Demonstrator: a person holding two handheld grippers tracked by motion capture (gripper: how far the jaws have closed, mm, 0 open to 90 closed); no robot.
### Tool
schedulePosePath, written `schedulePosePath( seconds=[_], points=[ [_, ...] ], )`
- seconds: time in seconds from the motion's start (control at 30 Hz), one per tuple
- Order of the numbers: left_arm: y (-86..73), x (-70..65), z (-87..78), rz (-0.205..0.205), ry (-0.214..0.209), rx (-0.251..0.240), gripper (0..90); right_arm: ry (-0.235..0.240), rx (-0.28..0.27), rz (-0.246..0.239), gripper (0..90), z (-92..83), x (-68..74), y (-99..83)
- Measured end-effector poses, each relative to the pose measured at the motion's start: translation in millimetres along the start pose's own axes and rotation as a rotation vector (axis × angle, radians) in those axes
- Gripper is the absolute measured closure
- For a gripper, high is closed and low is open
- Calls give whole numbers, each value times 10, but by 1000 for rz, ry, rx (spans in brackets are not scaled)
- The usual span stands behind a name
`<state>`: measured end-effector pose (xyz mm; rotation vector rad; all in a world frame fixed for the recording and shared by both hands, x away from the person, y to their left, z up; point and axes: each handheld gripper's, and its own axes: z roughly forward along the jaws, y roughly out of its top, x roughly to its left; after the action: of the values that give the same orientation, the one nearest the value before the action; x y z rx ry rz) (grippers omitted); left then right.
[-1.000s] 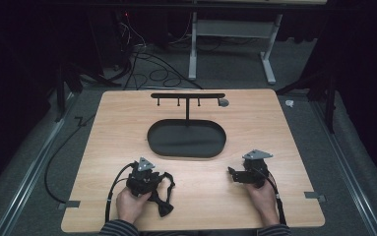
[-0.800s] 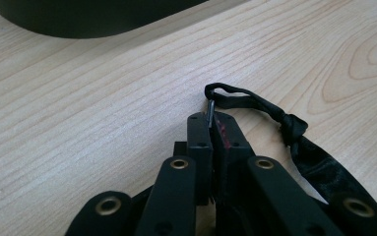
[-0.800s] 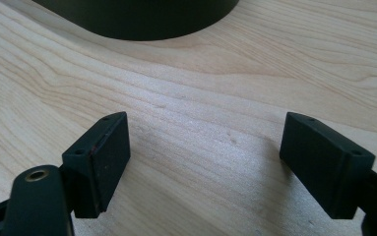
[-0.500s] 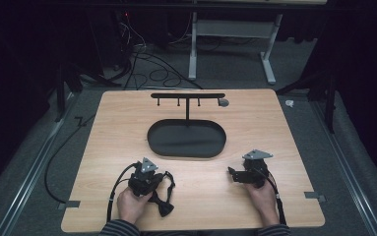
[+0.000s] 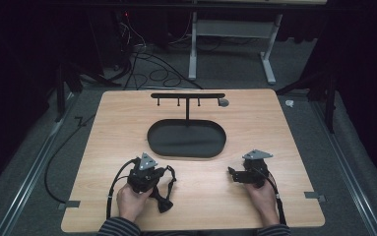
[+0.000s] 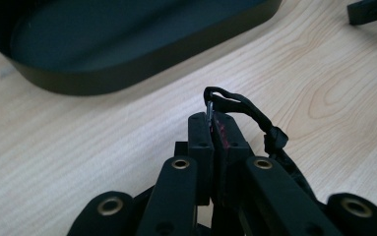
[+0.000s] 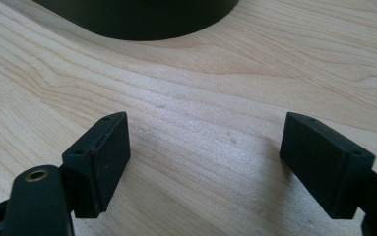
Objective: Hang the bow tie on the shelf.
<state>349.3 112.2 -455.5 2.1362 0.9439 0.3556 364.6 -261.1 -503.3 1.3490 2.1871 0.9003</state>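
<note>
High view first: my wooden table [image 5: 284, 128] takes up the middle of the frame, its long side running left to right. On its upper middle sits the black oval tray [image 5: 186, 139], long axis also left to right, with a T-shaped hook rack [image 5: 187, 96] standing at its far rim, the bar parallel to the tray.

At the lower left of the frame my left gripper [image 5: 152, 173] has its jaws pressed together on a black strap [image 5: 165, 189], which drapes from the jaws down toward the bottom of the frame and ends in a thicker lump on the wood. In the left gripper view the jaws have just been closing and now pinch a thin metal ring at the strap's end [image 6: 209, 109]; the strap loops out above the pads and trails off to the lower right.

At the lower right of the high view my right gripper [image 5: 232, 174] points toward frame left; in the right gripper view its jaws stand wide apart over bare wood, holding nothing.
</note>
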Motion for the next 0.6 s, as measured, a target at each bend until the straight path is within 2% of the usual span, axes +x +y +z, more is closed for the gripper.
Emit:
schedulePosePath(
  seconds=[0.1,0.37,0.5,0.6],
  points=[
    [66,-28,-68,28,13,-20,871,0,0,0,205,0,0,0],
    [205,-12,-208,46,23,-63,872,0,0,0,205,0,0,0],
    [235,7,-272,45,35,-81,872,0,0,0,205,0,0,0],
    [264,41,-289,29,27,-94,872,0,0,0,205,0,0,0]
  ],
)
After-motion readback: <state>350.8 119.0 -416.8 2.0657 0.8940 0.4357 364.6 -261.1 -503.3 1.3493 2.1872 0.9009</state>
